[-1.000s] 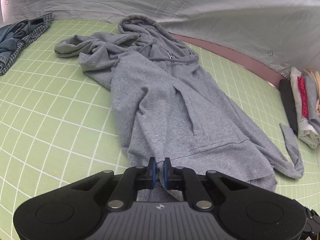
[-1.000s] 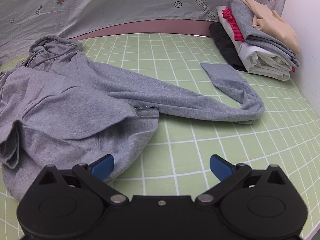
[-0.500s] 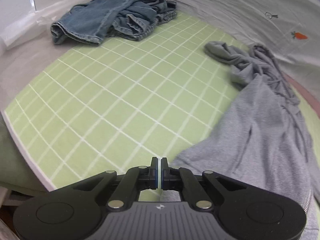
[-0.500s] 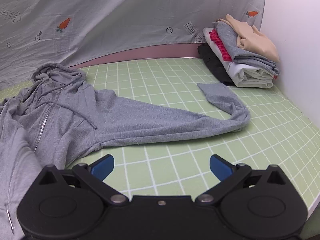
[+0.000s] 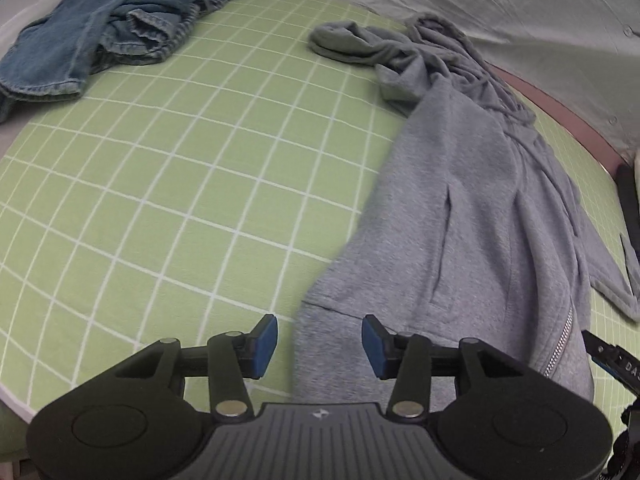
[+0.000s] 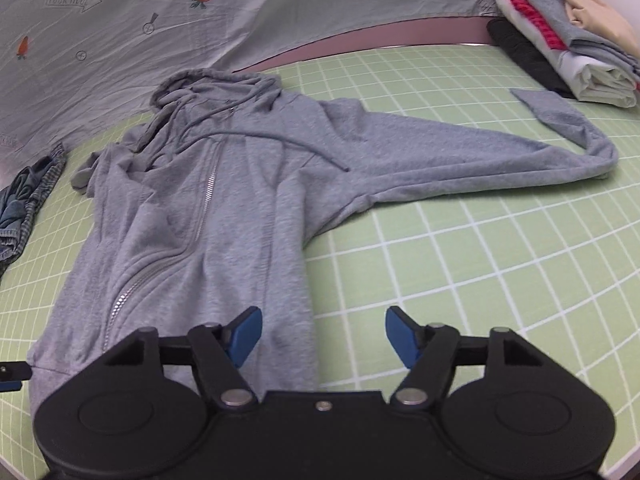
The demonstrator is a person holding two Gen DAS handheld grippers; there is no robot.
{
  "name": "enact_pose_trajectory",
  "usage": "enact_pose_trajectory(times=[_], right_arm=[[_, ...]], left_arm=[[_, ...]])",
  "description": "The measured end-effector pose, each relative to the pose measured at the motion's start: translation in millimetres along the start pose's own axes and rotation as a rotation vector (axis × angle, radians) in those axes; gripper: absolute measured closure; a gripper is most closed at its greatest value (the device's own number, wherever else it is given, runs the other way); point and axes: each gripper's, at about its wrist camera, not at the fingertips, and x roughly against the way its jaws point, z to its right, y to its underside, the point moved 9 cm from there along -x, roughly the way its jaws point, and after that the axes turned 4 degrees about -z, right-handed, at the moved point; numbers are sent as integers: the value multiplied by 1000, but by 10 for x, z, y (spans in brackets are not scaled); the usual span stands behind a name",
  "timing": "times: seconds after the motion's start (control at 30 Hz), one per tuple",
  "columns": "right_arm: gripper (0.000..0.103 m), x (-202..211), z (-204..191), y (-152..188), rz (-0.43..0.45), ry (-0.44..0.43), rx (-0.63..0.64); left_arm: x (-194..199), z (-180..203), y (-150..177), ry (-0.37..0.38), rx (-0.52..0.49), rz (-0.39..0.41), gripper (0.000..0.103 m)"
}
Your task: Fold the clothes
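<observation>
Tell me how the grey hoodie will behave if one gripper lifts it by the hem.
The hoodie is probably floppy: it lies wrinkled and flat on the mat. Its long sleeve would likely trail behind. The fabric looks thick, so it may sag heavily, and the zipper side could swing open.

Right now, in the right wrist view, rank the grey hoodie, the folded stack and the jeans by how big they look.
1. grey hoodie, by far the largest.
2. folded stack, at the far right.
3. jeans, smallest, but cut off by the left edge, so their true size is unsure.

Grey hoodie (image 6: 248, 200), green white-gridded mat (image 6: 480, 260)
</observation>
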Motion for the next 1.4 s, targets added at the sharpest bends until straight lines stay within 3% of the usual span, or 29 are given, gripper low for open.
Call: enact_pose_trajectory(times=[0.1,0.17,0.2,0.23,0.3,0.4,0.43,0.5,0.53,0.57,0.67,0.73,0.77,0.8,0.87,0.9,0.93,1.17,1.33,1.4], right_arm=[[51,-129,-43,44,-48,-28,-28],[62,-165,-30,51,-62,-60,-44],[83,-173,-26,48,-65,-80,-47],[94,-164,-25,42,-63,-95,-41],[97,-120,-24,21,-49,-120,-23],[98,169,79,-142,23,-126,-20],[98,325,148,-239,54,-145,-56],[98,698,294,-417,128,-217,-154],[98,775,349,-455,143,-226,-172],[98,843,404,-490,157,-232,-187],[95,496,509,-364,74,-120,-77],[93,261,568,-209,-12,10,10],[92,288,577,-184,-7,-6,-5],[74,317,587,-161,-1,-22,-21],[49,361,613,-130,18,-37,-53],[49,361,620,-109,21,-33,-60],[50,318,626,-74,5,-23,-52],[50,234,638,31,-23,19,-59],[50,267,635,103,-24,22,-61],[50,256,627,142,-35,21,-53]], left_arm=[[-103,94,9,-18,-54,-21,57],[-142,114,28,-40,-78,-31,79],[-151,113,34,-48,-89,-33,96],[-136,109,37,-50,-86,-27,98],[-32,75,27,-34,-56,-10,98],[383,-33,12,87,64,33,99],[583,-78,14,167,128,56,98],[829,-205,55,244,233,92,98],[844,-288,98,216,262,97,98],[781,-376,156,143,255,100,99],[344,-680,397,-175,206,19,103],[268,-741,483,-178,197,-1,102],[318,-724,483,-159,207,18,101],[364,-699,480,-140,211,36,99],[388,-579,446,-106,174,50,82],[362,-485,420,-92,151,47,71],[336,-401,400,-82,127,43,67],[268,134,271,-27,-10,66,68],[174,439,271,16,-98,47,79],[125,558,283,40,-122,40,79]])
